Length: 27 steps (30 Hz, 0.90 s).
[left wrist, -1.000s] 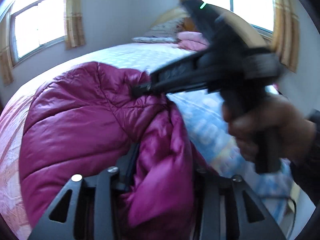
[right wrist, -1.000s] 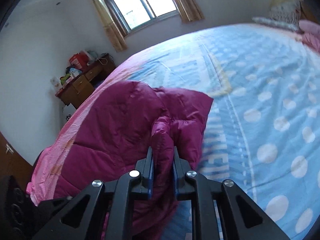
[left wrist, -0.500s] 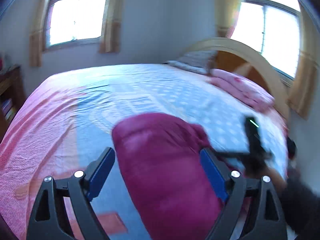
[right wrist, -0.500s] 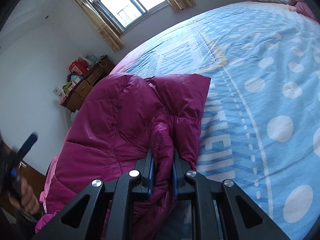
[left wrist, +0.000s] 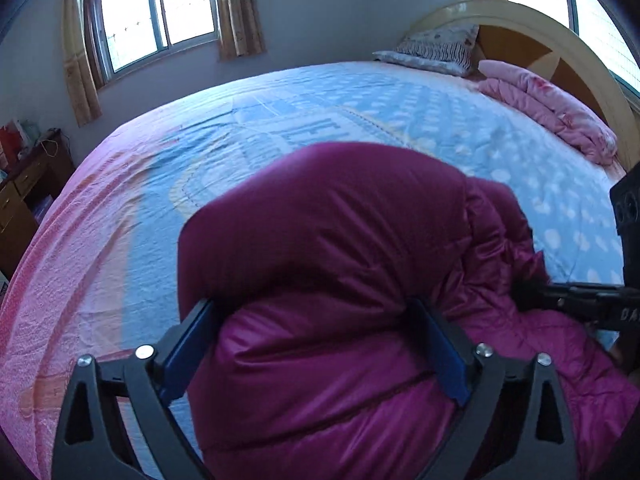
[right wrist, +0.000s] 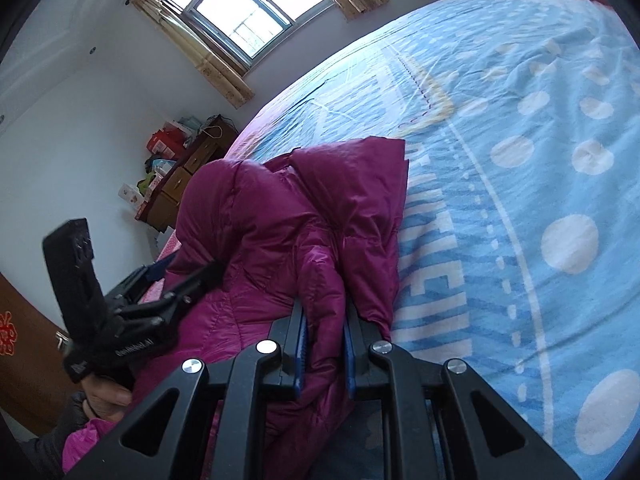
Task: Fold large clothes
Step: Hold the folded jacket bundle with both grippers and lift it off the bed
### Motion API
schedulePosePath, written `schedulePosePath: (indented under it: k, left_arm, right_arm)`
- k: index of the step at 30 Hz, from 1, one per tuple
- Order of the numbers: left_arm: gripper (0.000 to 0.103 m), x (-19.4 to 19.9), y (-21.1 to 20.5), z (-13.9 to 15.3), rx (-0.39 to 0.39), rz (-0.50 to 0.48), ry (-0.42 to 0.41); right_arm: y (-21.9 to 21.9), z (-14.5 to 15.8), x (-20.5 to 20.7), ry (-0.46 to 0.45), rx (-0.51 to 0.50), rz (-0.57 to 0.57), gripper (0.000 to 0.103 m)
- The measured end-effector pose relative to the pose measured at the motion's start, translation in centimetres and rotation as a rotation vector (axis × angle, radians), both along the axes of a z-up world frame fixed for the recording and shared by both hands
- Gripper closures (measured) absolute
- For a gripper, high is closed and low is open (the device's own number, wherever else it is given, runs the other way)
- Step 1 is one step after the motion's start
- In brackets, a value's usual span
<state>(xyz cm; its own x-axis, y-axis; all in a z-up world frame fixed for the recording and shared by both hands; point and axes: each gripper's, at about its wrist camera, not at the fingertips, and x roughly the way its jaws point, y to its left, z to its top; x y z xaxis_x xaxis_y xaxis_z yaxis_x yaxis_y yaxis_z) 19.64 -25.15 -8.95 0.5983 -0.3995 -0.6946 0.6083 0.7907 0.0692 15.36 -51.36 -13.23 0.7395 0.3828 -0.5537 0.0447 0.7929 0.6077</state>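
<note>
A magenta puffer jacket (left wrist: 340,264) lies bunched on the bed's near side; it also shows in the right wrist view (right wrist: 288,240). My left gripper (left wrist: 316,344) is open wide, its jaws on either side of a puffy fold, not pinching it. My right gripper (right wrist: 323,340) is shut on a fold of the jacket's edge. The right gripper also shows at the right edge of the left wrist view (left wrist: 532,294), its tip in the jacket. The left gripper shows at the left of the right wrist view (right wrist: 200,276), against the jacket's far side.
The bed (left wrist: 280,120) has a blue dotted sheet with a pink border. A striped pillow (left wrist: 432,50) and a folded pink quilt (left wrist: 548,108) lie by the headboard. A wooden dresser (right wrist: 184,184) with clutter stands beside the bed, below a window (right wrist: 248,12).
My left gripper let go of the jacket, opened wide, and now straddles a thick fold. My right gripper has stayed shut on the jacket edge and barely moved.
</note>
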Motion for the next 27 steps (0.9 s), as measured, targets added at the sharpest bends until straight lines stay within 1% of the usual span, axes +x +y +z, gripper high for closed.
schedulePosePath:
  k: [2,3,5,6,7,8,9,10,12,13,15,16,18,20,21,22,23,25,27]
  left_arm:
    - [0.001,-0.1,-0.2,-0.2,0.021,-0.008,0.004]
    - [0.0,-0.1,-0.4,-0.2,0.028,-0.011,0.005]
    - [0.0,-0.3,-0.4,-0.1,0.036,-0.013,-0.007]
    - [0.0,-0.3,-0.4,-0.1,0.041,-0.009,-0.012]
    - [0.0,-0.3,-0.5,-0.2,0.049,-0.004,-0.018]
    - [0.0,-0.3,-0.6,-0.2,0.059,-0.001,-0.025]
    - [0.0,-0.3,-0.7,-0.2,0.067,0.0,-0.03]
    - [0.0,-0.3,-0.8,-0.3,0.076,0.001,-0.035]
    - [0.0,-0.5,-0.8,-0.3,0.09,0.003,-0.041]
    - [0.0,-0.5,-0.9,-0.3,0.092,0.003,-0.042]
    - [0.0,-0.5,-0.7,-0.2,0.091,0.005,-0.043]
    - [0.0,-0.5,-0.6,-0.2,0.089,0.004,-0.041]
    - [0.0,-0.3,-0.6,-0.2,0.084,0.004,-0.031]
    - [0.0,-0.1,-0.5,-0.2,0.08,0.001,-0.021]
    - [0.0,-0.1,-0.6,-0.2,0.081,0.0,-0.02]
    - [0.0,-0.2,-0.6,-0.1,0.082,-0.002,-0.022]
    - [0.0,-0.3,-0.7,-0.1,0.084,-0.003,-0.026]
    - [0.0,-0.4,-0.8,-0.1,0.091,-0.005,-0.035]
    - [0.0,-0.5,-0.9,-0.2,0.097,-0.004,-0.043]
  right_arm:
    - [-0.4,0.2,-0.2,-0.001,0.016,-0.004,0.089]
    - [-0.4,0.6,-0.6,-0.006,0.003,-0.013,0.089]
    - [0.3,2.7,-2.6,-0.03,-0.148,-0.066,0.089]
    - [1.3,4.4,-4.2,-0.057,-0.278,-0.098,0.089]
    - [2.1,5.5,-5.2,-0.077,-0.342,-0.104,0.089]
    - [3.3,7.1,-6.7,-0.12,-0.386,-0.078,0.089]
    - [4.3,8.3,-7.7,-0.157,-0.383,-0.035,0.089]
    - [5.5,9.3,-8.7,-0.192,-0.357,0.031,0.089]
    - [8.3,10.4,-9.8,-0.226,-0.3,0.171,0.089]
    - [9.5,10.3,-10.0,-0.228,-0.277,0.217,0.089]
    - [10.8,9.1,-10.0,-0.198,-0.219,0.275,0.089]
    - [11.2,8.2,-9.9,-0.166,-0.203,0.28,0.089]
    - [10.9,5.3,-10.4,-0.081,-0.213,0.234,0.089]
    - [9.8,3.0,-11.1,-0.022,-0.167,0.18,0.089]
    - [9.1,1.9,-11.4,-0.003,-0.129,0.159,0.093]
    - [8.4,0.5,-11.9,-0.001,-0.065,0.136,0.093]
    - [8.0,-0.3,-12.2,-0.008,-0.031,0.122,0.095]
    - [7.8,-1.6,-12.7,-0.024,0.018,0.095,0.096]
    - [7.7,-1.9,-13.0,-0.04,0.049,0.065,0.096]
